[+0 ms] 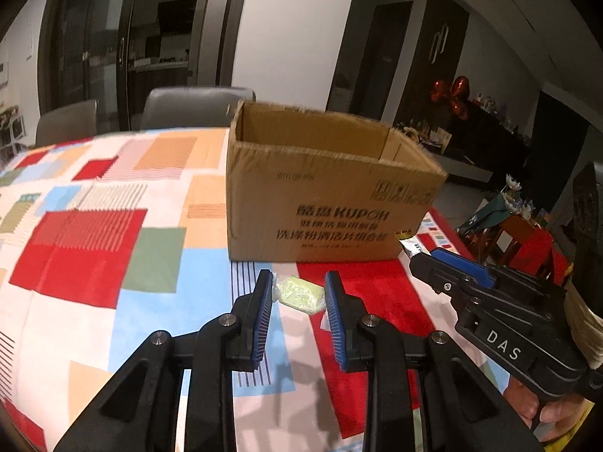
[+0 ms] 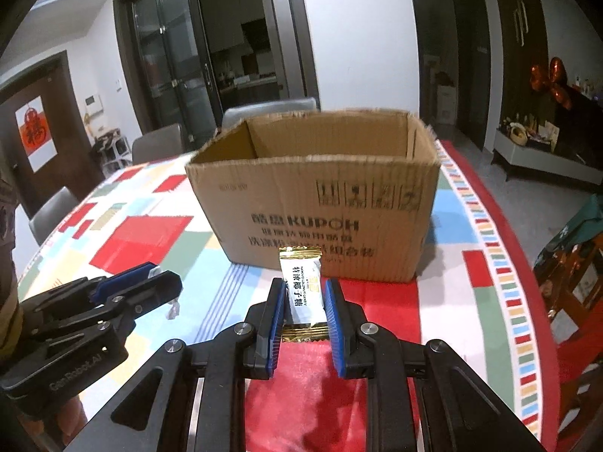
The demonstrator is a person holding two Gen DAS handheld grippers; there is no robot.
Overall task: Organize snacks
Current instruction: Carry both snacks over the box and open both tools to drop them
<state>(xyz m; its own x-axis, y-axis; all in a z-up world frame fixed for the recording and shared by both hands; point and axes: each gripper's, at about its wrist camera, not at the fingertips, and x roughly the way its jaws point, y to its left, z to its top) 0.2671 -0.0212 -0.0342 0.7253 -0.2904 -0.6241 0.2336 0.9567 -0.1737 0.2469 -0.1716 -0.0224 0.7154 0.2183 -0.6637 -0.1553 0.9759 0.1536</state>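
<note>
The white-and-gold candy packet [image 2: 304,293] stands upright, clamped between the pads of the right gripper [image 2: 304,314], the open cardboard box [image 2: 320,203] at its 12 o'clock on the tabletop [image 2: 150,241]. The left gripper [image 1: 298,310] pinches a pale green candy [image 1: 299,293], the same box at 12 o'clock.

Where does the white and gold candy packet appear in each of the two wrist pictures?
Left wrist view: the white and gold candy packet sits at right of middle, sticking out of the right gripper, beside the cardboard box's lower right corner.
Right wrist view: low centre, clamped between the blue jaws, standing before the box front.
Shared landmark: the open cardboard box with dark print.
</note>
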